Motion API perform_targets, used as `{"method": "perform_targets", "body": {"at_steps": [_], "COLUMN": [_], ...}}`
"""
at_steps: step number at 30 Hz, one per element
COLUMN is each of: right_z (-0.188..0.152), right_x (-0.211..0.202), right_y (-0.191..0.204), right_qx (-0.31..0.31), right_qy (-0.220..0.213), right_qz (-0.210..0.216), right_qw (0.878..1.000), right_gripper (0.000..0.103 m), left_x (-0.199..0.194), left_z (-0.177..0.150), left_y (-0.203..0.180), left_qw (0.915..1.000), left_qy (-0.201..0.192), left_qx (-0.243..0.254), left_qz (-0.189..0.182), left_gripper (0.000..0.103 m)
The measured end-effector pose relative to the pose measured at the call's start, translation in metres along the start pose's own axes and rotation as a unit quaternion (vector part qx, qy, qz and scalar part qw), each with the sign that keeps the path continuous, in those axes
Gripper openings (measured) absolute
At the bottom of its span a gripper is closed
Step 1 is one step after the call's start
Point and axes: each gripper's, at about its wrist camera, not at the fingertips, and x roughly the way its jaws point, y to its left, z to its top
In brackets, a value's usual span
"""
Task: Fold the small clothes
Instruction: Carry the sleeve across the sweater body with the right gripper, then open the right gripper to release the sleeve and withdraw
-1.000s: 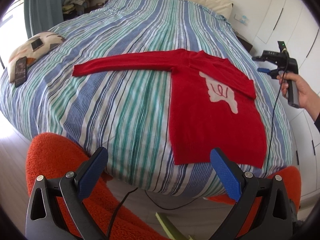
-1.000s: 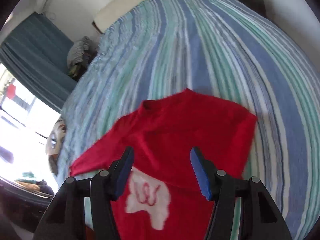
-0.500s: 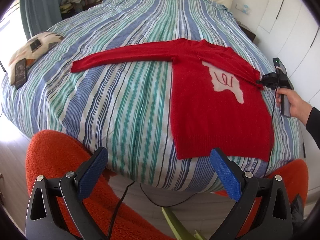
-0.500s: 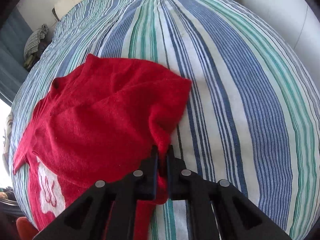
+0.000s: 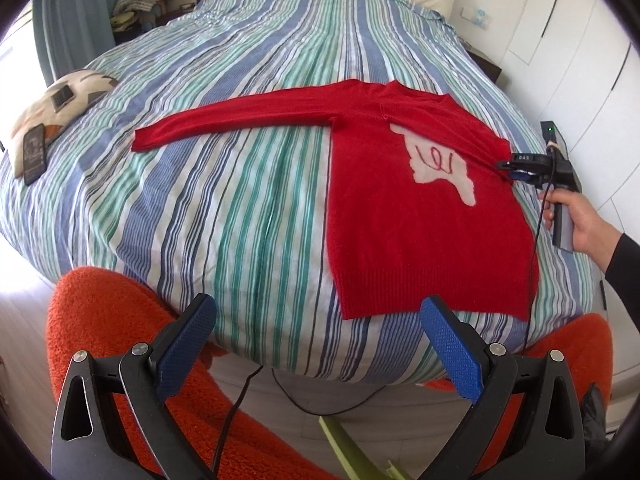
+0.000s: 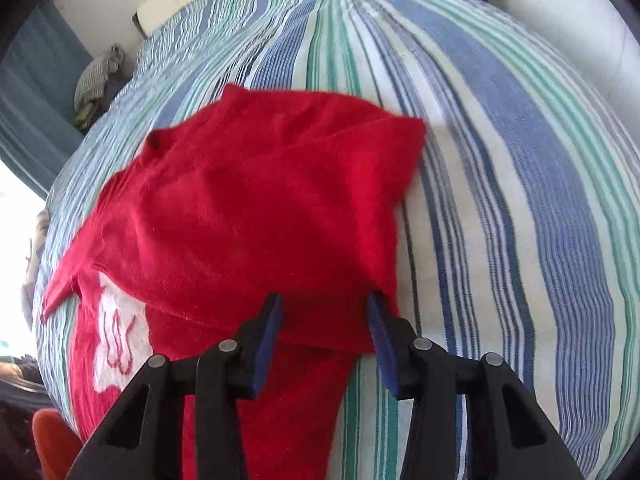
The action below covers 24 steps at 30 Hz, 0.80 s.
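Right now the red knitted long-sleeved sweater (image 5: 420, 216) with a white patch on its chest lies flat on the blue, green and white striped duvet (image 5: 224, 200), towards the right side of the bed, one sleeve already folded across the body and the other (image 5: 244, 120) stretched straight out to the left. At the sweater's right edge the right gripper (image 6: 322, 330) has its jaws parted, the folded sleeve's cuff edge lying just between and ahead of the blue pads (image 6: 268, 340), so it appears to grip nothing. Hanging back over the near end of the bed, above an orange fuzzy seat (image 5: 112, 320), the left gripper (image 5: 316, 344) is wide open and empty. To my mind the step in hand is setting that right sleeve down neatly: draw the gripper straight back without snagging the knit, check that the fold line runs parallel to the side seam, then send the left gripper to the outstretched cuff and bring it across likewise
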Motion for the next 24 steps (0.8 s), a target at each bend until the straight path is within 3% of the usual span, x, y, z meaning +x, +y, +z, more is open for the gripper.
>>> {"method": "perform_targets", "body": {"at_steps": [3, 6, 12, 16, 19, 24], "right_z": [-0.014, -0.039, -0.140, -0.199, -0.221, -0.224], "right_x": [-0.035, -0.067, -0.090, -0.078, -0.103, -0.169], "right_y": [0.012, 0.038, 0.058, 0.036, 0.018, 0.022], "right_qx": [-0.015, -0.074, -0.137, -0.112, -0.060, -0.029], "right_qy": [-0.031, -0.026, 0.045, 0.098, 0.074, -0.037], "right_qz": [0.005, 0.033, 0.046, -0.011, -0.022, -0.038], "right_qw": [0.999, 0.996, 0.988, 0.989, 0.995, 0.998], "right_gripper": [0.045, 0.048, 0.053, 0.053, 0.053, 0.056], "left_x": [0.003, 0.010, 0.008, 0.008, 0.008, 0.010], "left_z": [-0.005, -0.008, -0.008, -0.010, -0.011, -0.011], "left_y": [0.010, 0.014, 0.002, -0.004, -0.003, -0.006], "left_qw": [0.9999, 0.9996, 0.9996, 0.9996, 0.9996, 0.9995], "left_qy": [0.007, 0.018, 0.014, 0.017, 0.017, 0.019], "left_qx": [-0.012, -0.023, -0.008, 0.007, 0.007, 0.002], "left_qz": [0.001, -0.007, -0.022, -0.023, -0.020, -0.024], "left_gripper": [0.102, 0.102, 0.102, 0.102, 0.102, 0.102]}}
